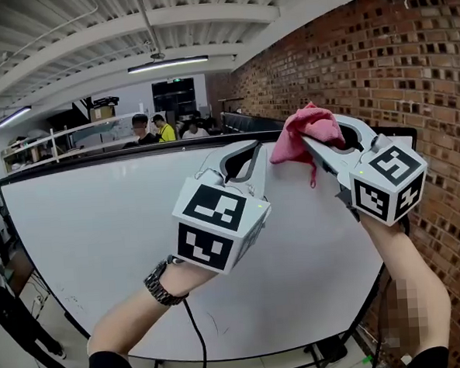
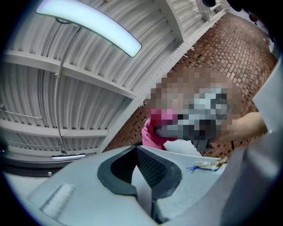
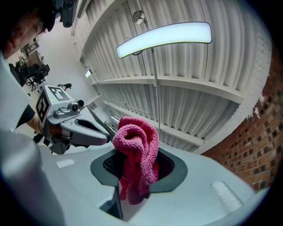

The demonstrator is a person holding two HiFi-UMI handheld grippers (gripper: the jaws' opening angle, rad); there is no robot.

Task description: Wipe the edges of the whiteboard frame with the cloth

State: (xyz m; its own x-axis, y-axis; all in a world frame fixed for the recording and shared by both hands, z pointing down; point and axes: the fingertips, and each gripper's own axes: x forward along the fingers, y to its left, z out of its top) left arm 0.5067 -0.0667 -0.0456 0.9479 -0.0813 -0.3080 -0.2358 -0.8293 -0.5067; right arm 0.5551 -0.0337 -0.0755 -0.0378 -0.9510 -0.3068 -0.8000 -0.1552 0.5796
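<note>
A large whiteboard (image 1: 101, 242) with a thin black frame (image 1: 135, 152) stands in front of me. In the head view my right gripper (image 1: 310, 141) is shut on a pink cloth (image 1: 304, 132), held up at the frame's top edge near the right corner. The right gripper view shows the cloth (image 3: 137, 150) bunched and hanging between the jaws of that gripper (image 3: 137, 174). My left gripper (image 1: 253, 151) is just left of the cloth, in front of the board's upper part. Its jaws (image 2: 143, 174) meet with nothing between them, and the cloth (image 2: 152, 132) shows beyond them.
A brick wall (image 1: 409, 59) runs close along the board's right side. Behind the board are desks and several seated people (image 1: 153, 129). A person's legs (image 1: 13, 325) stand at the far left. The board's stand feet (image 1: 326, 352) are on the floor below.
</note>
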